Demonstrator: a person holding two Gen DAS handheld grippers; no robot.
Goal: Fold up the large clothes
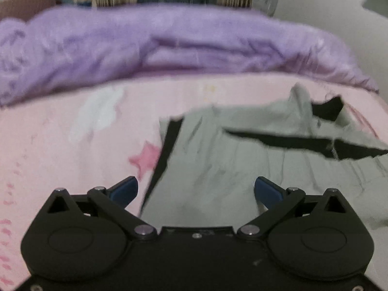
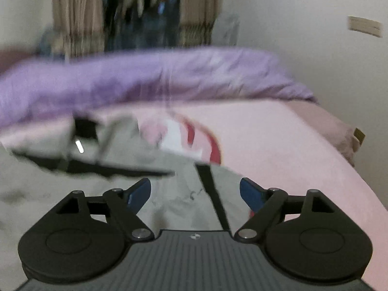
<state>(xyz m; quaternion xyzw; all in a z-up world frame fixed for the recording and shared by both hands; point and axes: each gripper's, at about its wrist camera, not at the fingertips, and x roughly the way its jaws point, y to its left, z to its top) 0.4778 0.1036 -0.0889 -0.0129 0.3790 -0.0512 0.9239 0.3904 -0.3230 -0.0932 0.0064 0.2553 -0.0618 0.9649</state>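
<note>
A pale grey-green jacket (image 1: 232, 155) with black lining and a zipper lies spread on the pink bedsheet (image 1: 72, 145). In the left wrist view my left gripper (image 1: 196, 189) hangs over the jacket's near left edge, jaws wide apart, nothing between the blue fingertips (image 1: 126, 190). In the right wrist view the same jacket (image 2: 169, 194) fills the lower left, a black strip running toward the camera. My right gripper (image 2: 195, 191) stands open above the jacket's right part, with no cloth pinched between its fingertips (image 2: 252, 194). Both views are blurred.
A bunched purple quilt (image 1: 169, 43) lies across the far side of the bed. The pink sheet (image 2: 291, 145) carries star and red prints. Beyond are striped curtains (image 2: 75, 17), a dark window and white walls. The bed's right edge (image 2: 349, 143) drops off near the wall.
</note>
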